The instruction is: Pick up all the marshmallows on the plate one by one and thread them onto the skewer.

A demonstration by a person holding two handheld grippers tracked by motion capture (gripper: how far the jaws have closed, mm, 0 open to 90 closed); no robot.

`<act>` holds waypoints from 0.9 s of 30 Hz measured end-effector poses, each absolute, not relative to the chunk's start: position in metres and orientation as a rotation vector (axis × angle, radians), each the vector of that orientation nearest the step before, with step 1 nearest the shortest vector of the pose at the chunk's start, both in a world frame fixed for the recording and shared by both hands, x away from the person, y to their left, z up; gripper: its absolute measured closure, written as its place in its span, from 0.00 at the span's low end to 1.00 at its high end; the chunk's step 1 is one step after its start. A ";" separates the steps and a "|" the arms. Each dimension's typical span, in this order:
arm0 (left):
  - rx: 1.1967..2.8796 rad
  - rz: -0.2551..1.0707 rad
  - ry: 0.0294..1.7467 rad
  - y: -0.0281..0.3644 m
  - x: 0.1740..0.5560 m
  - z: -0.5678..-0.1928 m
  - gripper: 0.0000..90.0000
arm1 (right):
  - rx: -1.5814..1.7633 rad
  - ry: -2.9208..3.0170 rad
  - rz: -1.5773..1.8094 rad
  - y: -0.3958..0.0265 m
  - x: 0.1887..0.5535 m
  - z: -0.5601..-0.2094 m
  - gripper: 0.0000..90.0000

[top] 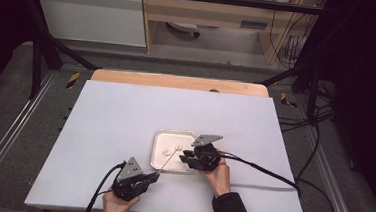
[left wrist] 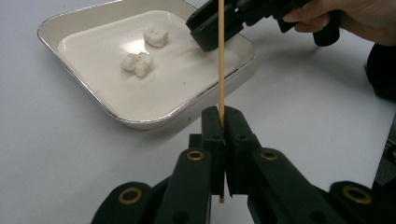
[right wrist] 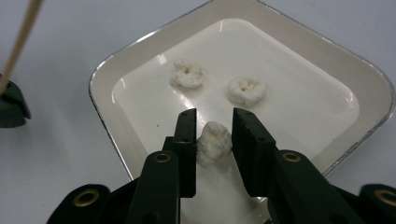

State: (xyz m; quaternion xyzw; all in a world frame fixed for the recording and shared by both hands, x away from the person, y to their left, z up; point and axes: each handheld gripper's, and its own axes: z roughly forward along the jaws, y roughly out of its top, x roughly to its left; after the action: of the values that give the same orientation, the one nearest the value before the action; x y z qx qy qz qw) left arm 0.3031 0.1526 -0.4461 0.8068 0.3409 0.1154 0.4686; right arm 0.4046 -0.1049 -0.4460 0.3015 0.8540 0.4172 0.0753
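Two grippers work at the white tray: we see the left gripper, just outside the tray's near rim, with its jaws fully closed on a thin wooden skewer that reaches up over the tray. The right gripper sits over the tray's near edge with its jaws partly closed around one white popcorn piece; the piece lies between the pads, touching the left one, though we cannot tell whether both press on it. Two more popcorn pieces lie farther inside the tray.
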 end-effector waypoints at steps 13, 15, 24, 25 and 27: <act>1.954 0.283 0.815 0.148 0.302 -0.445 0.98 | 0.941 2.504 1.422 -0.126 0.398 -0.407 0.80; 1.951 0.287 0.808 0.147 0.302 -0.445 0.98 | 0.945 2.486 1.457 -0.131 0.396 -0.401 0.80; 1.923 0.301 0.767 0.141 0.301 -0.444 0.98 | 0.980 2.397 1.671 -0.154 0.393 -0.375 0.81; 1.920 0.300 0.763 0.141 0.301 -0.444 0.98 | 0.982 2.387 1.704 -0.156 0.392 -0.372 0.81; 1.919 0.308 0.754 0.138 0.301 -0.444 0.98 | 0.990 2.368 1.764 -0.158 0.392 -0.367 0.81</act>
State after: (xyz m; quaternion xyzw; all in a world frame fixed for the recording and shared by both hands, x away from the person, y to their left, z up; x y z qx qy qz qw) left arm 0.3009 0.1385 -0.4441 0.7949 0.3122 0.1278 0.5044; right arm 0.3920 -0.1582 -0.3674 0.3178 0.7603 0.5665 0.0136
